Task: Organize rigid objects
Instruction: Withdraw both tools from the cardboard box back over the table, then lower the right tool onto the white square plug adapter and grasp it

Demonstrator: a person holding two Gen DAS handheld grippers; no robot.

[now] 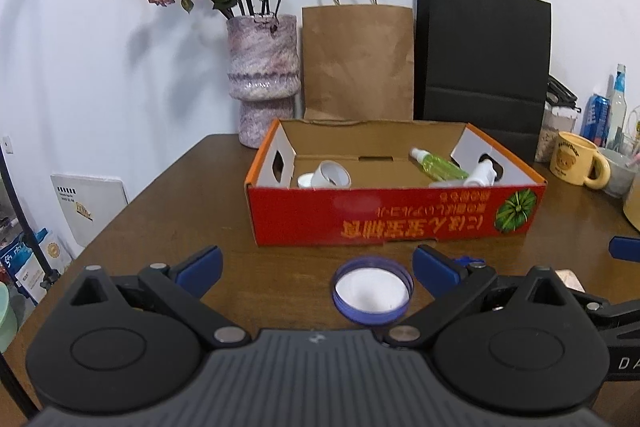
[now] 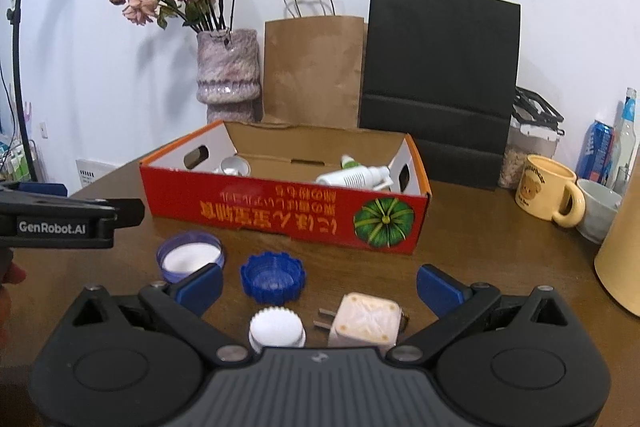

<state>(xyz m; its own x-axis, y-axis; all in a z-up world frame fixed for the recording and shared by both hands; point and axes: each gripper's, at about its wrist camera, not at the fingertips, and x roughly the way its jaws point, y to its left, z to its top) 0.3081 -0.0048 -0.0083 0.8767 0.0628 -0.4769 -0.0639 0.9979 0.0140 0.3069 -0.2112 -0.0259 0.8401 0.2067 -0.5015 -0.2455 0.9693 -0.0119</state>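
Spreading wide and carrying nothing, the left gripper (image 1: 316, 273) is framing the purple-rimmed jar lid (image 1: 373, 291), which is lying open side up on the wooden table (image 1: 168, 211) between the blue finger pads (image 1: 200, 269) but nearer the right-hand one. The right gripper (image 2: 318, 287) is likewise gaping and empty, hanging over three loose pieces: a blue scalloped cap (image 2: 273, 278), a white ridged cap (image 2: 276, 331) and a white plug adapter (image 2: 366, 323). By my reading the step in hand is the pickup of the purple lid for the red cardboard box (image 1: 394, 195) just beyond it, where a green spray bottle (image 1: 438, 165), a white cup-like piece (image 1: 330, 174) and a white bottle (image 1: 482, 173) are already lying. To do it well, the left gripper is needing a small shift toward its right so the lid is sitting centred, then a descent until the pads are level with the low rim, since a pinch too high is likely to slip off so shallow a wall. A gentle squeeze across the full width should be enough; a hard one is risking the thin plastic popping free. The lift ought to be clearing the box's near wall before the lid is let go over the bare middle of the floor. The yellow bear mug (image 1: 576, 163), the marbled vase (image 1: 262, 79) and the paper bags (image 1: 358, 63) are standing well clear of that path.
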